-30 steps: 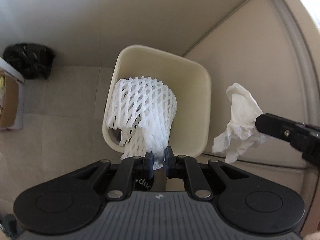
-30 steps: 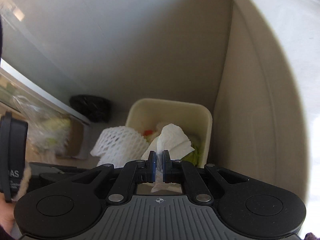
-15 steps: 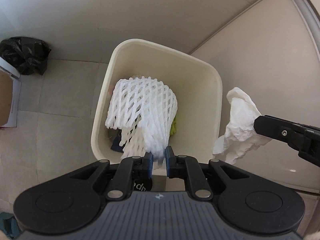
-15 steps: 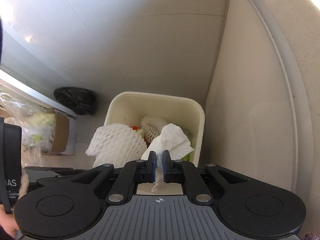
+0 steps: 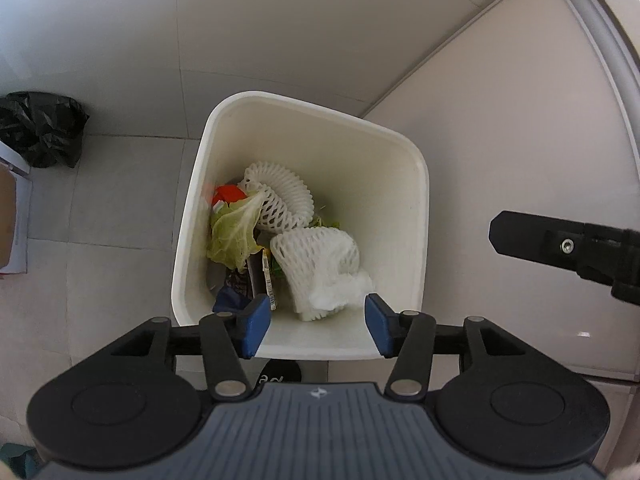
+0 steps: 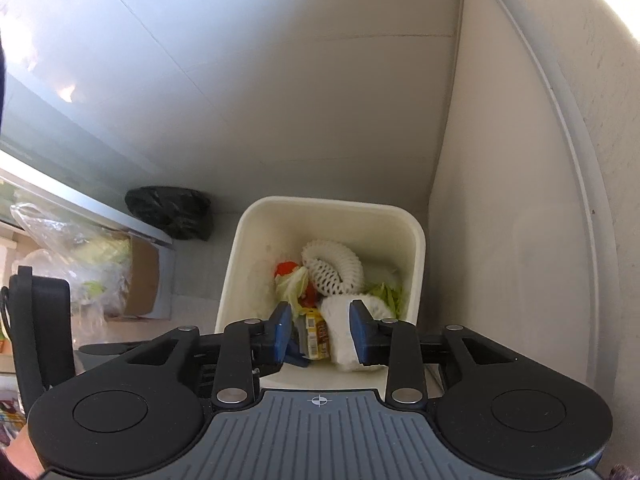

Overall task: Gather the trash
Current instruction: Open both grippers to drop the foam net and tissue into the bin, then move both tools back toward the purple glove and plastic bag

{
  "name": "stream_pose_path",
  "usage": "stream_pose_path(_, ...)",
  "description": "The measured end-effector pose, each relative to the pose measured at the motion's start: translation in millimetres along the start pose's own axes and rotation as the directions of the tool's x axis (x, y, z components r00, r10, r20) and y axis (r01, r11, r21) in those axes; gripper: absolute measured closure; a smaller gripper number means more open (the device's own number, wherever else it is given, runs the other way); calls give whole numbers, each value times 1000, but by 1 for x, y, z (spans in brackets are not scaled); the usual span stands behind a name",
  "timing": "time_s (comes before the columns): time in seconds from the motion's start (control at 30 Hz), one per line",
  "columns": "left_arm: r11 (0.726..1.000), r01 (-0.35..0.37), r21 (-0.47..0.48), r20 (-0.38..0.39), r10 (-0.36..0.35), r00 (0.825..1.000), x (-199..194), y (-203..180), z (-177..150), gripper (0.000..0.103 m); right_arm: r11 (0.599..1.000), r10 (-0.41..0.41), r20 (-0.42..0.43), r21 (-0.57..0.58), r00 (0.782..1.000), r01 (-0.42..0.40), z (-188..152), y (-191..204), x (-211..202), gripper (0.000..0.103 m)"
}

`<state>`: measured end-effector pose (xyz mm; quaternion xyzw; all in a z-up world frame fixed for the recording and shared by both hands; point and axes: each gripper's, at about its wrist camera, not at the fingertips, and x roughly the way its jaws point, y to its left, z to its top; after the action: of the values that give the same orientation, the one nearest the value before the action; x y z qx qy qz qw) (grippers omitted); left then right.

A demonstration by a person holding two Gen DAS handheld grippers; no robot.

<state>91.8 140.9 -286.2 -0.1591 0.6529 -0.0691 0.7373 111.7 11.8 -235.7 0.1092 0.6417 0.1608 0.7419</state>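
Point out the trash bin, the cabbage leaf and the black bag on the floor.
trash bin (image 5: 416, 200), left wrist view, bare inner right wall.
cabbage leaf (image 5: 234, 232), left wrist view, middle of the leaf.
black bag (image 5: 42, 130), left wrist view, centre of the crumpled plastic.

cream bin (image 5: 416, 184), white lattice-pattern foam nets (image 5: 316, 256) in it, pale green cabbage leaf (image 5: 234, 232) at 9 o'clock of them, red scrap (image 5: 224, 194) at 10. Blue pads (image 5: 256, 322) on black fingers. Black bag (image 5: 40, 128) on grey tiles.
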Motion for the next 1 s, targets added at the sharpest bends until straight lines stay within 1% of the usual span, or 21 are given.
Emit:
stream_pose_path(0.13,1000,6,-1,4,-6,1000,-4,-2,-1,55,1000,-3,3,-16,1000,3,2,-2,-3,71)
stream_pose_path(0.2,1000,5,0,7,-5,1000,-5,-2,0,54,1000,-3,9,-18,1000,3,4,-1,3,71)
stream_pose_path(0.33,1000,7,9,16,-7,1000,-10,-3,-3,52,1000,-3,26,-22,1000,4,3,1,-2,71)
stream_pose_path(0.6,999,10,46,40,-12,999,-28,-8,-10,49,1000,1,81,-26,997,1,-1,7,-25,70)
stream_pose_path(0.67,998,14,53,50,-16,999,-33,-10,-13,46,1000,2,98,-25,995,0,-4,9,-31,63)
stream_pose_path(0.77,997,23,71,66,-28,997,-44,-12,-18,41,1000,14,122,-24,992,-11,-9,11,-41,63)
stream_pose_path(0.83,996,26,81,77,-33,996,-52,-14,-21,35,999,27,140,-29,990,-23,-13,14,-49,60)
stream_pose_path(0.87,996,27,83,81,-34,996,-56,-14,-23,33,999,32,150,-35,988,-27,-15,15,-54,55)
stream_pose_path(0.93,996,26,88,94,-34,995,-65,-15,-27,27,999,37,172,-46,984,-29,-20,18,-64,47)
stream_pose_path(0.97,995,27,92,100,-36,994,-69,-16,-29,25,998,41,185,-55,982,-31,-22,19,-70,44)
stream_pose_path(1.0,995,28,98,107,-39,994,-74,-16,-30,20,997,44,195,-64,980,-32,-25,20,-75,43)
